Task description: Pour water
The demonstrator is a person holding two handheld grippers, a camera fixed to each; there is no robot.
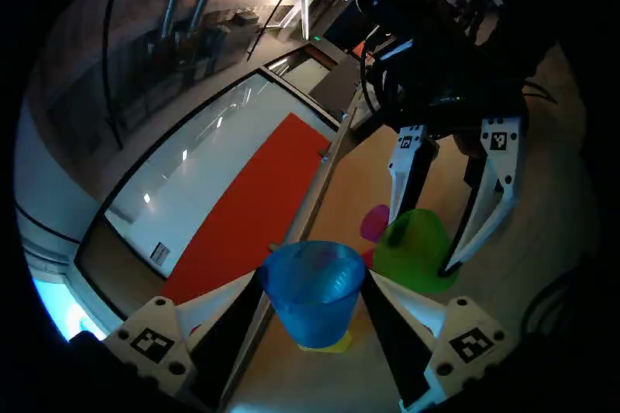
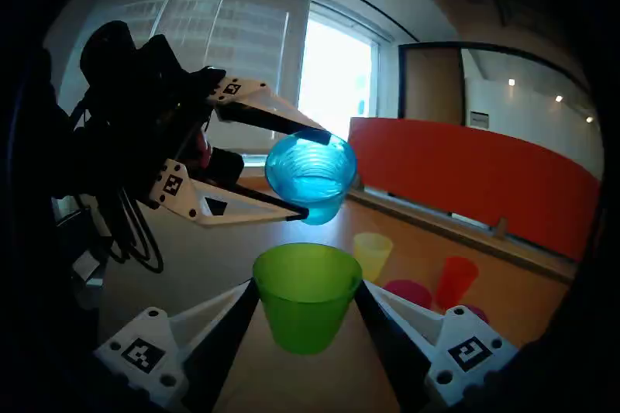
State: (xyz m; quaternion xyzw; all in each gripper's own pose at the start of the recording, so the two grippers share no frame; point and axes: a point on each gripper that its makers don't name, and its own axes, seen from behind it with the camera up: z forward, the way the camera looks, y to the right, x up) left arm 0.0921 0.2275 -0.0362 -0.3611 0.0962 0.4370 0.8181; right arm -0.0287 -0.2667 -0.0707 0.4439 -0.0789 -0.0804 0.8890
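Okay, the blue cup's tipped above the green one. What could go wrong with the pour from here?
1. The blue cup is tipped well above the green cup, apart from it; a stream may miss the rim and hit the table.
2. Each cup is pinched only by its sides between jaws; the green one might slip as it fills.
3. A spill would likely land near the yellow cup and orange cup.

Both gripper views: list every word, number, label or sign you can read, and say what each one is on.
No readable words or numbers in either view.
Square markers on the jaws: black-and-white patterns, not text.
Small green lit sign in the background: too small to read.
Blue cup and green cup: no print visible.
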